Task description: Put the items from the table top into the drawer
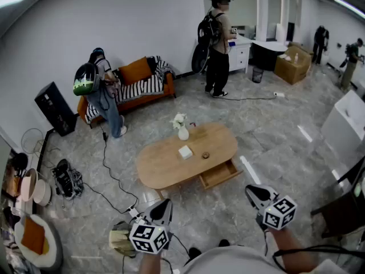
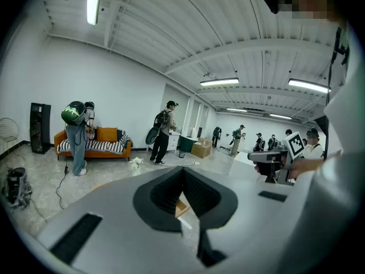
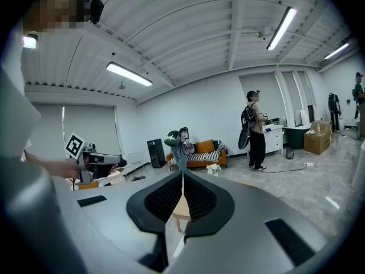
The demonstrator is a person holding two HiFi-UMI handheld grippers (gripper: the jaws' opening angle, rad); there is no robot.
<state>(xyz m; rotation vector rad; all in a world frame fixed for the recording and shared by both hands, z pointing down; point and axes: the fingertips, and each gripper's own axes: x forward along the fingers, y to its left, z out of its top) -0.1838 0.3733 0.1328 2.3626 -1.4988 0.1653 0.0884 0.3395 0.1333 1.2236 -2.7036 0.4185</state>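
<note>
On the oval wooden table (image 1: pixel 165 167), well ahead of both claws, we see three small things waiting to be put away. They are a white vase (image 1: pixel 183 133) holding pale flowers, a flat white square box (image 1: pixel 185 152) just this side of it, and a small dark round item (image 1: pixel 205 154) too small for us to identify.

The table's drawer (image 1: pixel 219 174) stands pulled open on the side facing the claws, ahead of the gap between them.

We judge the vase smooth, breakable and a little top-heavy, so it is best gripped around its body and kept upright. The box looks light and stiff, and could be pinched across two opposite edges. The round item would need a careful pinch from above.

The left claw (image 1: pixel 164 205) has its jaws closed together with nothing in them. The right claw (image 1: pixel 251 190) is the same, closed and empty. Both hang close to our body, far from the table.

Beyond the table, farther from the claws, an orange sofa (image 1: pixel 142 87) stands against the wall.
</note>
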